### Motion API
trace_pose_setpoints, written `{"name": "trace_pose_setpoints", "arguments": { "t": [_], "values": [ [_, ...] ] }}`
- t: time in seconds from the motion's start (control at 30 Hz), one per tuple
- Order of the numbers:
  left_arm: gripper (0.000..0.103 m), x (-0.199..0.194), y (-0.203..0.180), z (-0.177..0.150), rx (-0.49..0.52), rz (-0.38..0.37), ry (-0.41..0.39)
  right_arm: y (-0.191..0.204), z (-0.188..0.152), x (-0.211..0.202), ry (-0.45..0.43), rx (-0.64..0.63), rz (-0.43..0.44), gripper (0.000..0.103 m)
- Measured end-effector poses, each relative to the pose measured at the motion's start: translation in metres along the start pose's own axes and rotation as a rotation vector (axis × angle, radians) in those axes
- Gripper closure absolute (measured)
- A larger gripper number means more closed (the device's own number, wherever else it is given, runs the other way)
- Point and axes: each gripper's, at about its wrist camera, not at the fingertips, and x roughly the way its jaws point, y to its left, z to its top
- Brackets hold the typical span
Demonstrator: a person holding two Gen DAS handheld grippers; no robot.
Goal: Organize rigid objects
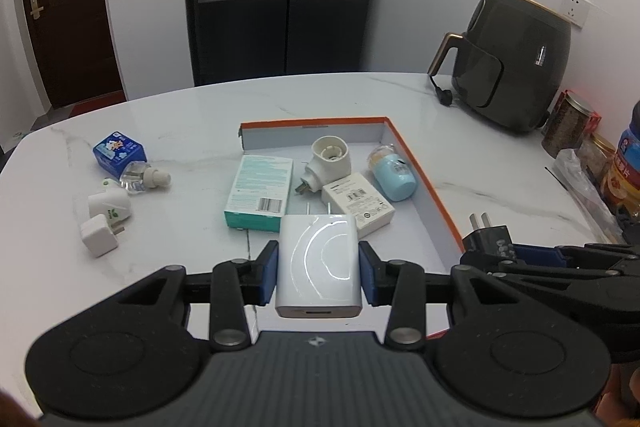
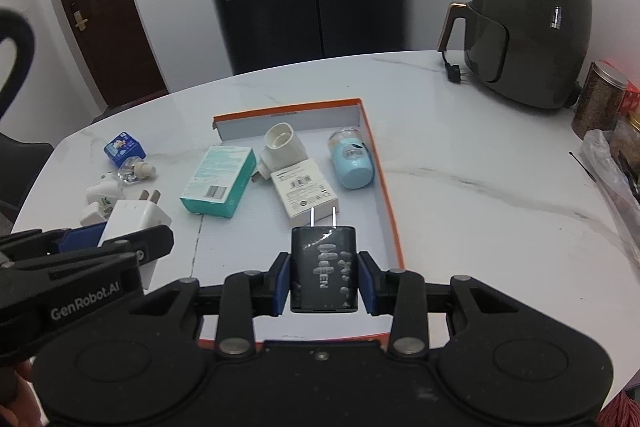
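My left gripper (image 1: 319, 269) fingers pinch a glossy white charger (image 1: 318, 267); my right gripper (image 2: 323, 273) fingers pinch a scuffed black plug adapter (image 2: 323, 269), both held above the orange-rimmed cardboard tray (image 2: 390, 211) on the marble-patterned table (image 2: 480, 163)

Print on the teal box (image 1: 259, 191) and white box (image 2: 306, 197) too small to read; jars (image 1: 618, 163) cut by the right edge; tray's (image 2: 384, 183) near rim hidden behind the right tool (image 2: 323, 279).
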Motion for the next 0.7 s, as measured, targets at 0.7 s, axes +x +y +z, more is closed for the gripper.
{"name": "trace_pose_setpoints", "arguments": {
  "t": [0.7],
  "values": [
    [0.062, 0.016, -0.006, 0.017, 0.006, 0.005, -0.004, -0.005, 0.021, 0.019, -0.008, -0.009, 0.005, 0.059]
  ]
}}
